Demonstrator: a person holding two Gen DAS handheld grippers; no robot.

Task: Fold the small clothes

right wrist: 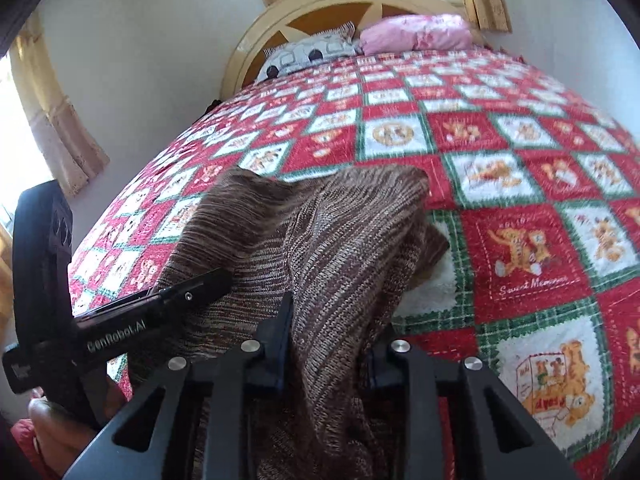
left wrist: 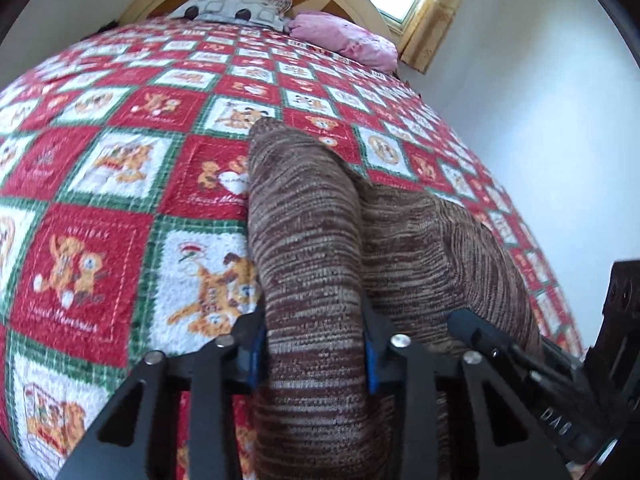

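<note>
Your bedspread (left wrist: 120, 240), red and white checks, covers the bed. On it, from centre toward 6 o'clock, lies the brown knit garment (left wrist: 304, 220), bunched and partly lifted. Your left gripper (left wrist: 314, 344) is clamped on one fold; your right gripper (right wrist: 332, 344) grips another.

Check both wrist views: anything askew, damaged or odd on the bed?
Nothing damaged or spilled. The brown striped knit garment is bunched and humped on the patchwork quilt, not flat, because the left gripper and right gripper each pinch a gathered fold.
</note>
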